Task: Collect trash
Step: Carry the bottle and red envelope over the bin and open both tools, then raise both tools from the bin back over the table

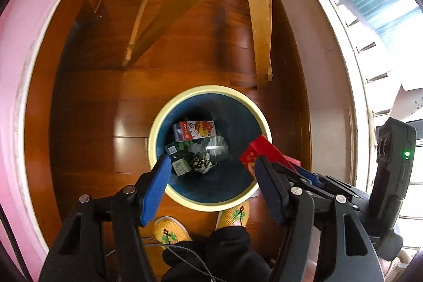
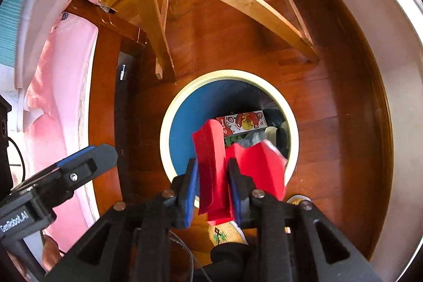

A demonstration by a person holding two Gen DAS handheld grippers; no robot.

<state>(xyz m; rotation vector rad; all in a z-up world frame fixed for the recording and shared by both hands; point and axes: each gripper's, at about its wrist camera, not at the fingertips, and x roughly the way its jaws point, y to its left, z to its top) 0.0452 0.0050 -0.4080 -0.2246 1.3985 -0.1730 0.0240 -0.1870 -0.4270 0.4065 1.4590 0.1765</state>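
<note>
A round bin [image 1: 156,134] with a cream rim and blue inside stands on the wood floor; it also shows in the right wrist view [image 2: 169,123]. Inside lie a printed carton [image 1: 194,130], a clear plastic bottle [image 1: 215,147] and small boxes. My left gripper [image 1: 214,165] is open and empty above the bin. My right gripper [image 2: 212,173] is shut on a crumpled red carton [image 2: 211,160], held over the bin's near rim. The red carton also shows in the left wrist view [image 1: 260,149].
Wooden chair legs [image 1: 260,25] stand beyond the bin. A pink cloth [image 2: 63,65] hangs at the left. The person's yellow slippers [image 1: 171,229] are by the bin's near side. A wall and baseboard run along the right.
</note>
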